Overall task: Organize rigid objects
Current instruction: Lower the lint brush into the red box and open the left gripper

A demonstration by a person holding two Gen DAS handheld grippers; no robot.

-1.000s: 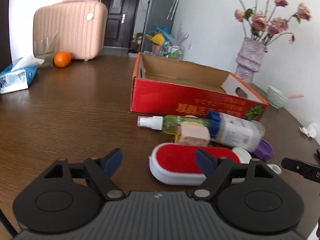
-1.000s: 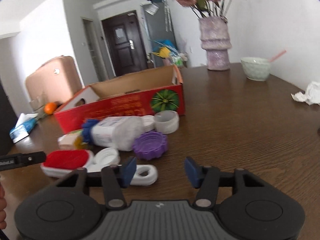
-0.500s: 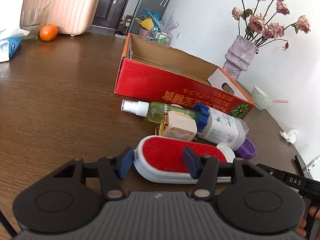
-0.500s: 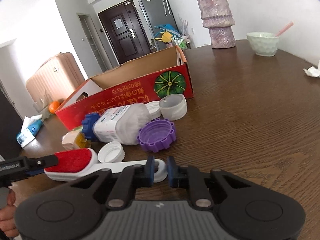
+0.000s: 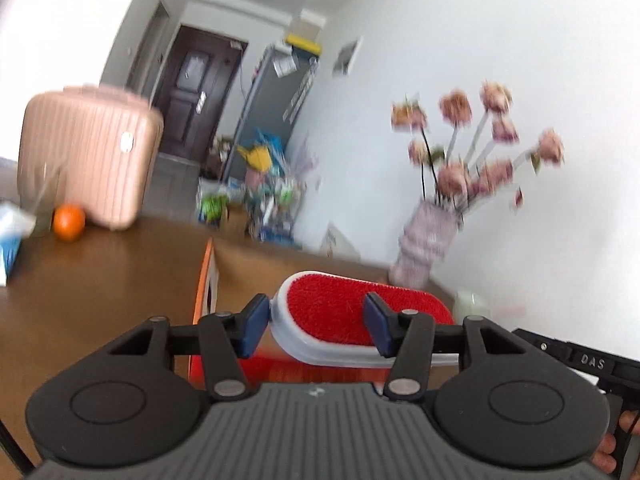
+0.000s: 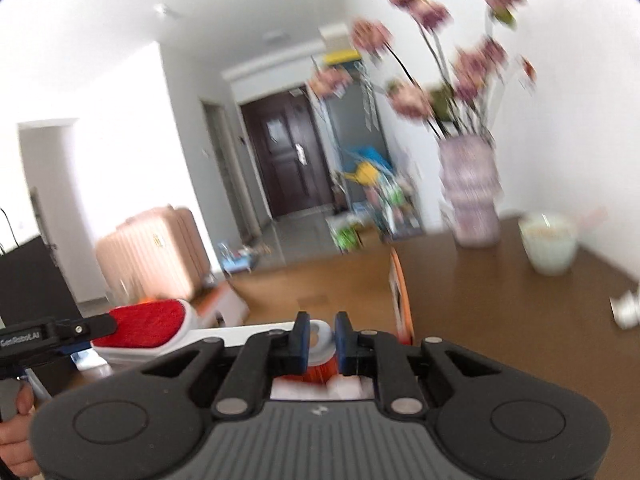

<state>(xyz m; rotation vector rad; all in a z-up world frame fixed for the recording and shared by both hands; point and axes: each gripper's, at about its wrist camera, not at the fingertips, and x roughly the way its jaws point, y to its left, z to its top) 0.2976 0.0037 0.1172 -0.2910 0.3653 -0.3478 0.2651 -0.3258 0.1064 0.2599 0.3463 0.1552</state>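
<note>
Both sets of fingers clamp lint brush: left fingers on red head, right fingers on white handle. Brush airborne before cardboard box; nothing visibly boxed yet.

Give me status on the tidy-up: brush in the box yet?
Not yet. In hand: the lint brush is off the table, the left gripper clamped on its red head and the right gripper on its white handle, above the red cardboard box. Left: lowering it in and releasing. The other items are out of view now.
</note>
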